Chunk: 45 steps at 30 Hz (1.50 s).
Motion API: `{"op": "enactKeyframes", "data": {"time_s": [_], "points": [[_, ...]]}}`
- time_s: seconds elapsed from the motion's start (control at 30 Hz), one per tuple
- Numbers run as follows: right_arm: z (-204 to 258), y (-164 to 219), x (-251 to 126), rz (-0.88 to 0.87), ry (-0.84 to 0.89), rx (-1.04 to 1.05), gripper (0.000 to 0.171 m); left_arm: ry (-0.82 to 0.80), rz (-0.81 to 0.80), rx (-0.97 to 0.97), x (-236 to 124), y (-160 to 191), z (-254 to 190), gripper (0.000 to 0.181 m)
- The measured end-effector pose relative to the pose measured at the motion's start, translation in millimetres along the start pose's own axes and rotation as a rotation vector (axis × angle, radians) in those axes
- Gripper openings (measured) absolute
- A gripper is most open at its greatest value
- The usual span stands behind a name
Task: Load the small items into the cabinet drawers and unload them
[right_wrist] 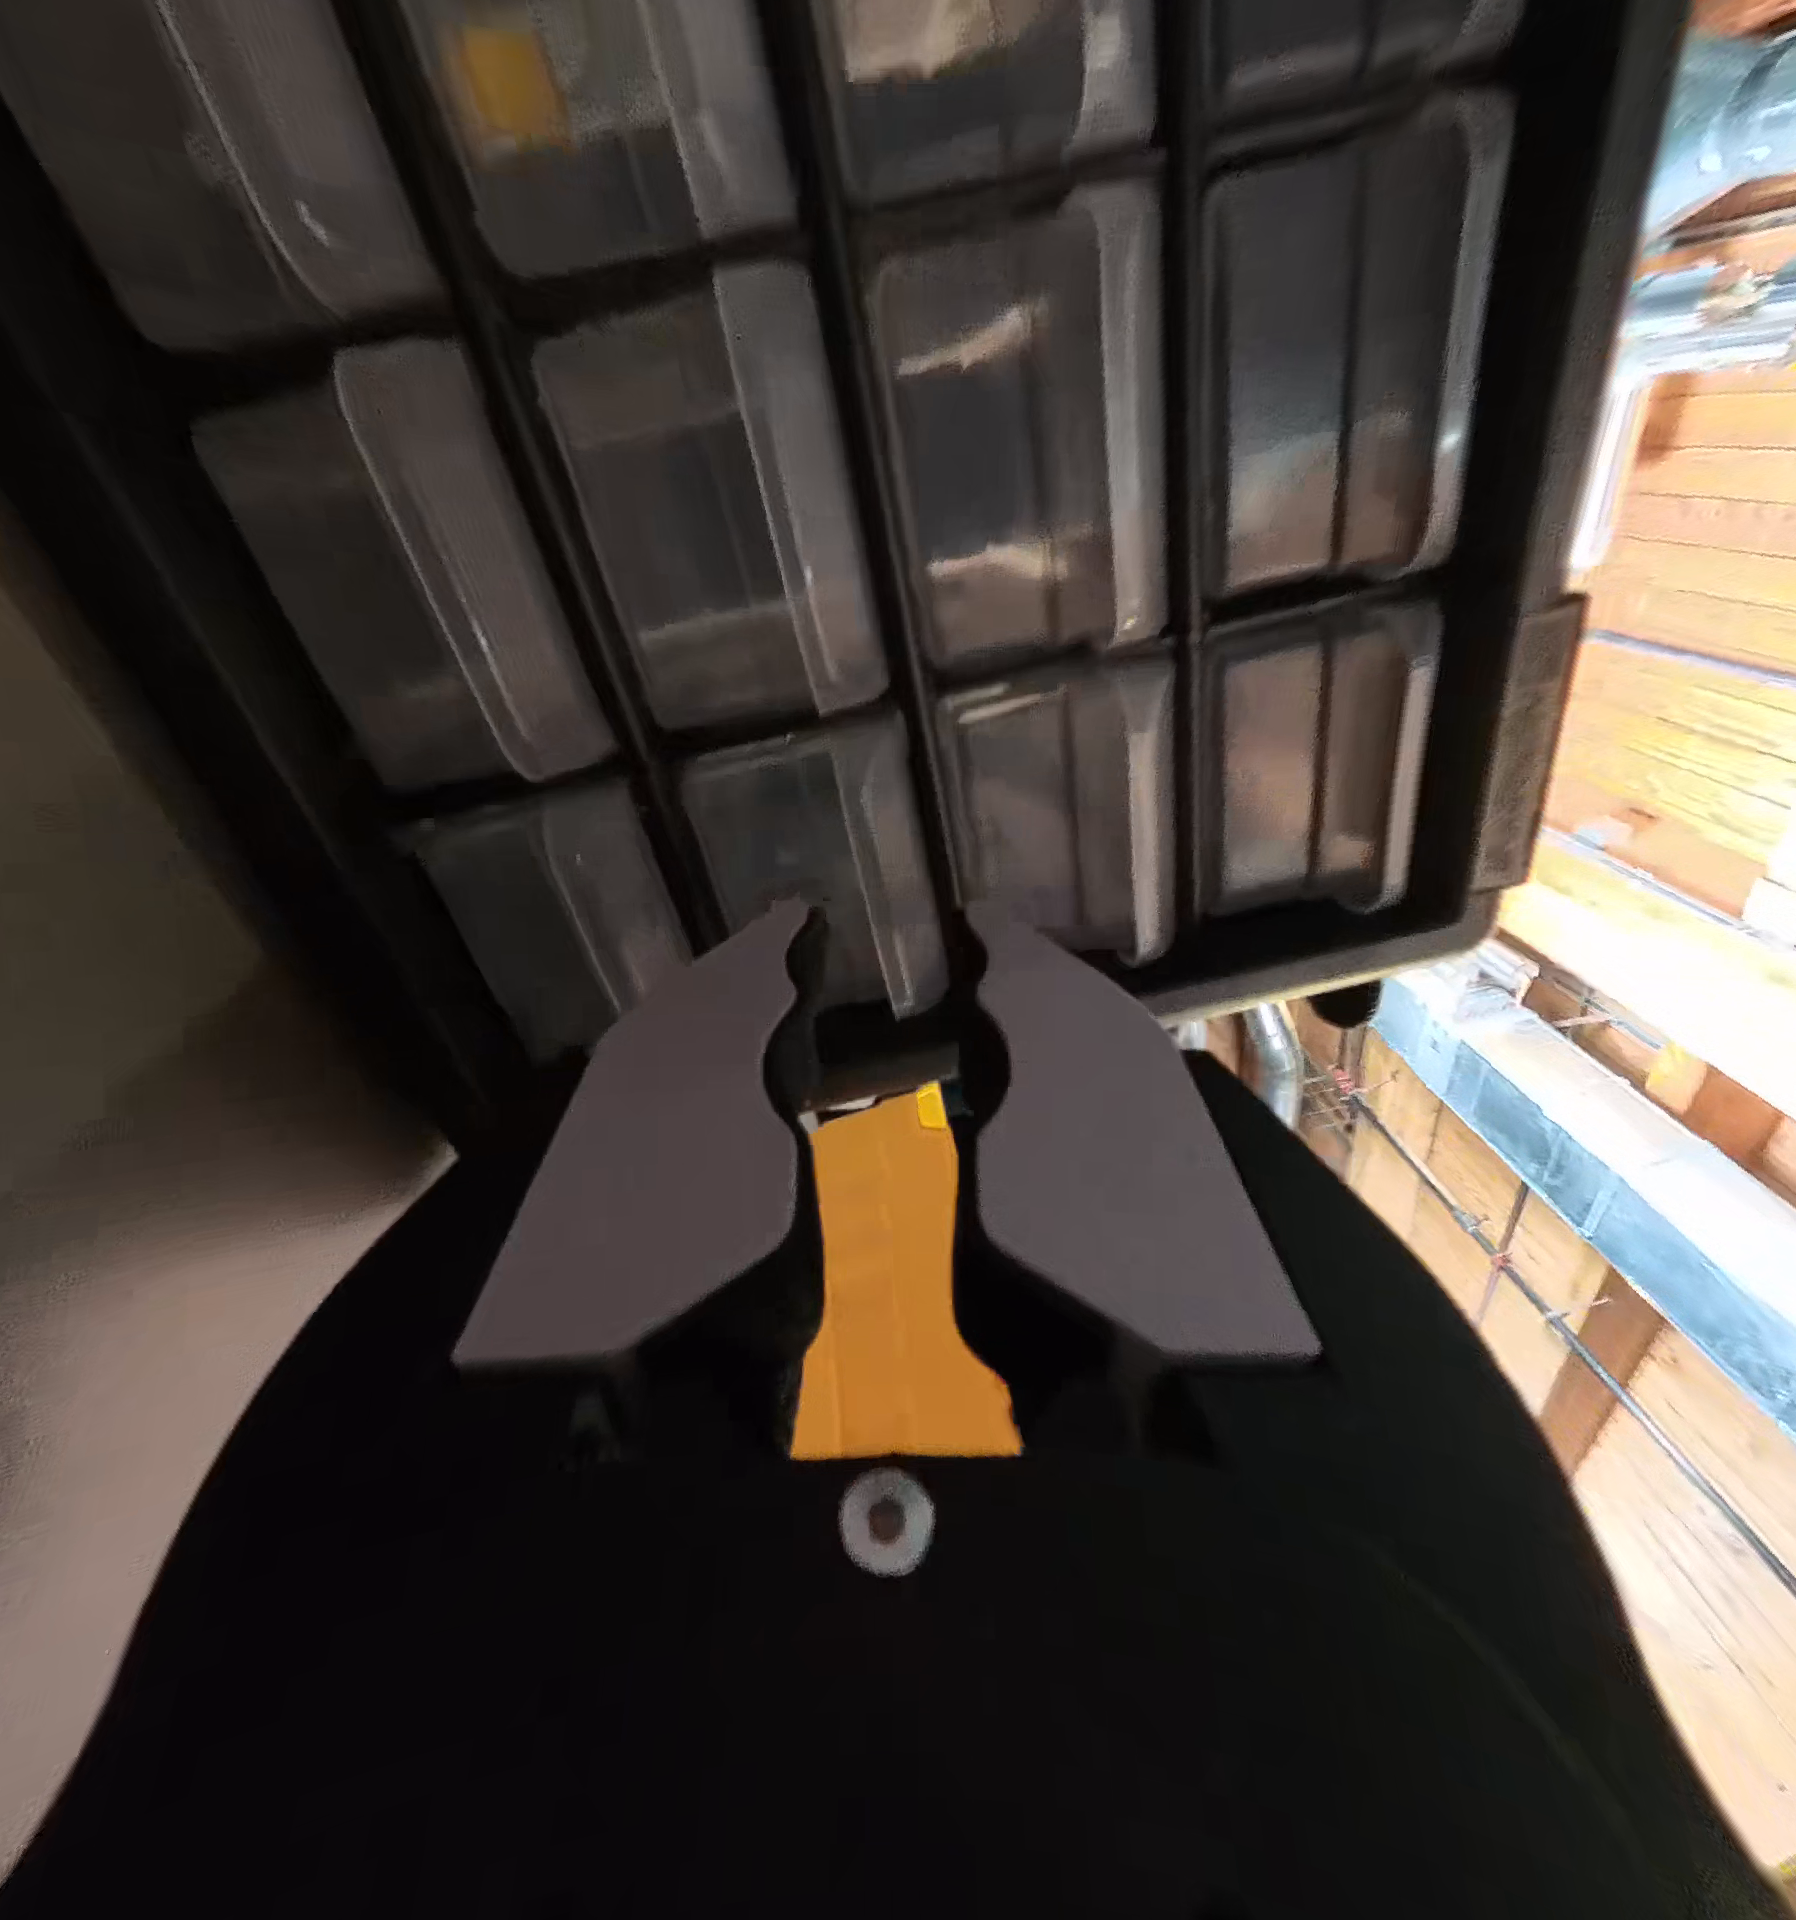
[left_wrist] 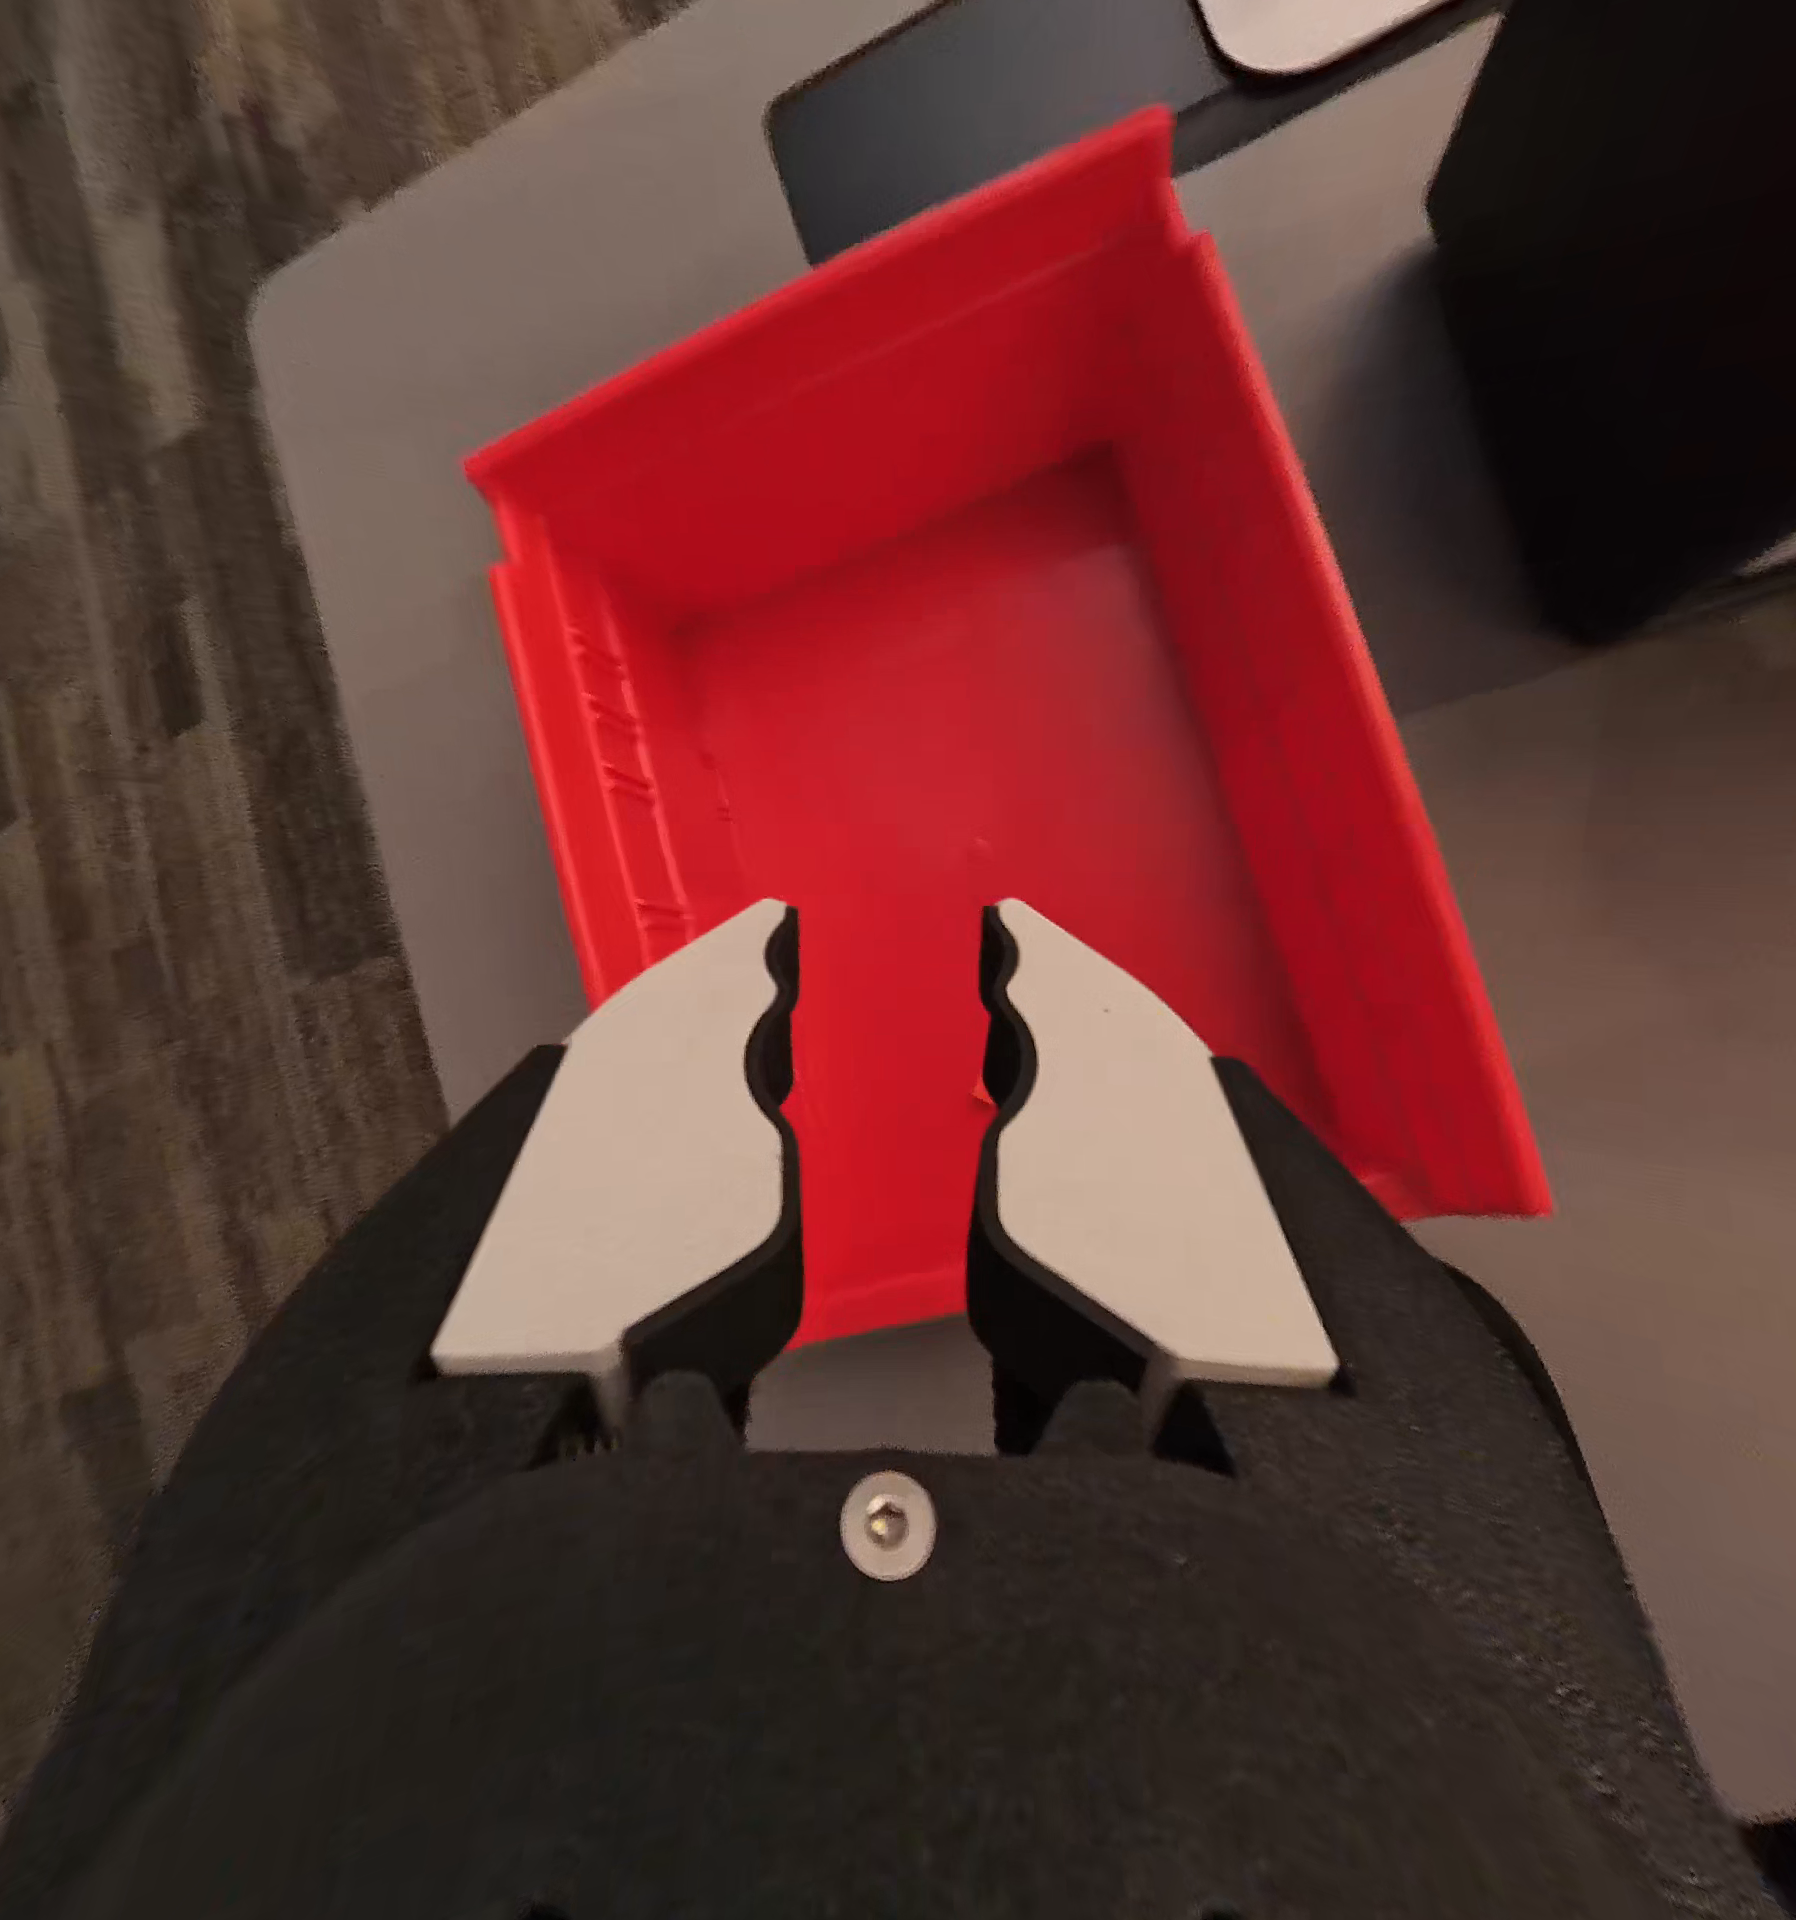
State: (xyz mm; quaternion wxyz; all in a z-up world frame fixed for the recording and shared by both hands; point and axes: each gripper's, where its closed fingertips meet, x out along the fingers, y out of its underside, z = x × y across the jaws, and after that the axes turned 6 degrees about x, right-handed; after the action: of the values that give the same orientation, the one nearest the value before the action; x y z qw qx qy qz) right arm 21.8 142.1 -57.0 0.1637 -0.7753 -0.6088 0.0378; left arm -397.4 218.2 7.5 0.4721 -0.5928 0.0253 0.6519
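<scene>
Left gripper (left_wrist: 889,914), released, hovers over an empty red bin (left_wrist: 977,727) near the bench (left_wrist: 1600,935) corner, likely awaiting items. Right gripper (right_wrist: 889,920) grasps a drawer (right_wrist: 878,1049) in the cabinet (right_wrist: 1496,727), with an orange item (right_wrist: 889,1278) visible inside.

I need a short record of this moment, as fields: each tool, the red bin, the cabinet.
left tool: open, above the red bin, holding nothing
red bin: on the grey table, empty as far as seen
right tool: fingers apart, a yellow item between them; grip unclear
cabinet: black frame, clear drawers shut where visible
image: both views blurred
</scene>
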Motion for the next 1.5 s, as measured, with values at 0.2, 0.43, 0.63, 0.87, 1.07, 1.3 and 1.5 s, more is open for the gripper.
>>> {"op": "enactKeyframes", "data": {"time_s": [0.2,0.43,0.63,0.87,1.07,1.3,1.5], "points": [[-2,3,2,-0.004,-0.013,0.012,0.010,0.155,0.285,0.077,24,52,-26,0.033],[-5,4,-14,0.006,-0.037,0.019,0.010,0.210,0.555,0.067,57,93,-36,0.033],[-7,4,-32,0.006,-0.058,0.026,0.010,0.294,0.631,0.109,73,111,-42,0.031],[-9,4,-46,0.015,-0.081,0.056,0.010,0.375,0.634,0.172,85,117,-46,0.026],[-10,4,-52,0.017,-0.088,0.069,0.010,0.375,0.683,0.190,94,125,-46,0.025],[-11,4,-59,0.020,-0.098,0.082,0.011,0.390,0.701,0.183,99,130,-44,0.014],[-9,3,-62,0.017,-0.109,0.088,0.011,0.382,0.695,0.186,101,129,-42,0.010]]}}
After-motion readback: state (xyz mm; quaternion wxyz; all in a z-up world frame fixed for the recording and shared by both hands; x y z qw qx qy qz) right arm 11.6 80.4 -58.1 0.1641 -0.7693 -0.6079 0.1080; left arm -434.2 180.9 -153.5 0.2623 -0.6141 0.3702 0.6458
